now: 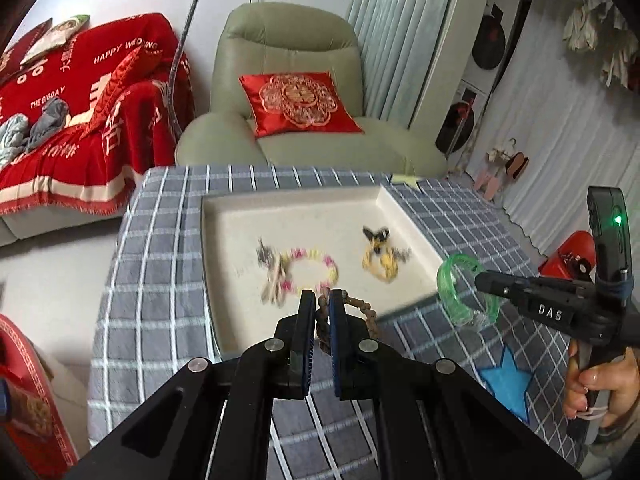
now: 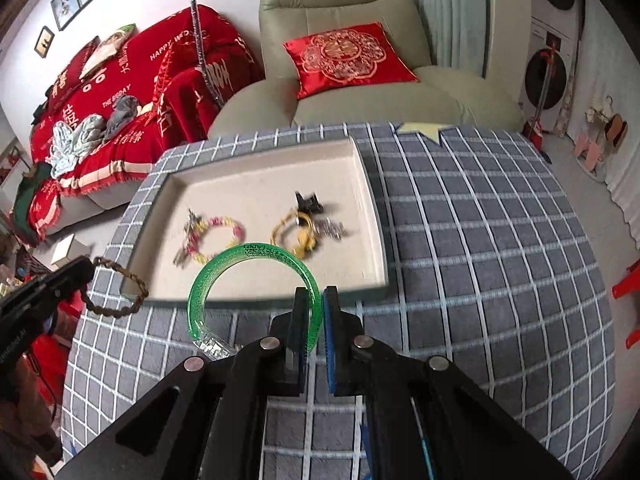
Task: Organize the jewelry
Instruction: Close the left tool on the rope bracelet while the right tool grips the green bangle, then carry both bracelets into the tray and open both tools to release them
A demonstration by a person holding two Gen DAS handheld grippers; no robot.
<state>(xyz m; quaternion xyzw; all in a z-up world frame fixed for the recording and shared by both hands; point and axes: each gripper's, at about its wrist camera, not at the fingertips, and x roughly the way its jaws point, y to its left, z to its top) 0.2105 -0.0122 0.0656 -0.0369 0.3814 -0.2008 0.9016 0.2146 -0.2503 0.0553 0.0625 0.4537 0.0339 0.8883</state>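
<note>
A white tray (image 1: 224,216) (image 2: 376,240) sits on the grey checked table and holds a pink-and-yellow bead bracelet (image 1: 314,272) (image 2: 220,236), a yellow piece (image 1: 380,262) (image 2: 298,236) and a black clip (image 1: 376,234) (image 2: 308,202). My left gripper (image 1: 323,300) (image 2: 86,276) is shut on a brown bead bracelet (image 1: 362,308) (image 2: 120,288) at the tray's near edge. My right gripper (image 2: 316,296) (image 1: 478,280) is shut on a green bangle (image 2: 248,256) (image 1: 460,292) just right of the tray's near right corner.
The grey checked tablecloth (image 1: 160,280) (image 2: 480,260) carries a blue star (image 1: 508,380) and a pale yellow star (image 2: 424,130). A green armchair with a red cushion (image 1: 300,104) and a red-covered sofa (image 1: 60,128) stand behind the table.
</note>
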